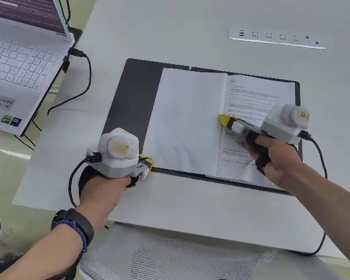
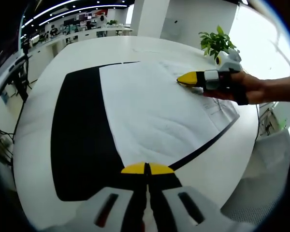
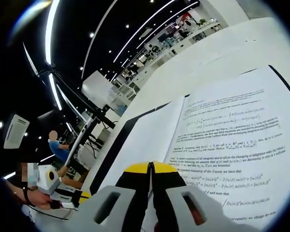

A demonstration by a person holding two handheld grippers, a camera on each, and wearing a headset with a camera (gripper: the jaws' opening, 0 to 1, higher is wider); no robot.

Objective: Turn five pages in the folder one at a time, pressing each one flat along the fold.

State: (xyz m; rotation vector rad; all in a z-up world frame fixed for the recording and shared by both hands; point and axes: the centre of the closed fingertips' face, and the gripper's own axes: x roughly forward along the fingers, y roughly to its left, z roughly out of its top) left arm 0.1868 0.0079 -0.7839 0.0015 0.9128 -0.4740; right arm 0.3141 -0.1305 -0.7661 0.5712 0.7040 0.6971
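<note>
Two handheld grippers work over one open folder point(image 1: 134, 93), which lies flat in the middle of a white table point(image 1: 181, 29). The folder has a black cover and shows two sheets: one blank white page point(image 1: 186, 116) on its left side and one printed page point(image 1: 262, 99) on its right, meeting at the fold.

The right gripper point(image 1: 224, 120) has yellow tips, and its jaws are pressed together with nothing seen between them. The tips rest at the fold, at the inner edge of the printed page. The left gripper point(image 1: 144, 161) also has yellow tips and clenched jaws. It sits at the folder's near edge, just by the blank page's lower left corner.

One hand holds each gripper, and the left wrist wears one dark band point(image 1: 74, 221).

The printed page carries several paragraphs of small black type with formula-like lines, too fine to read.

One white laptop point(image 1: 17, 70) sits open at the far left with one black cable point(image 1: 84, 81) plugged into its side. Its palm-rest stickers cannot be read. One white power strip point(image 1: 277, 38) lies set into the table beyond the folder. One green plant point(image 2: 215, 41) stands beyond the table's edge in the left gripper view.
</note>
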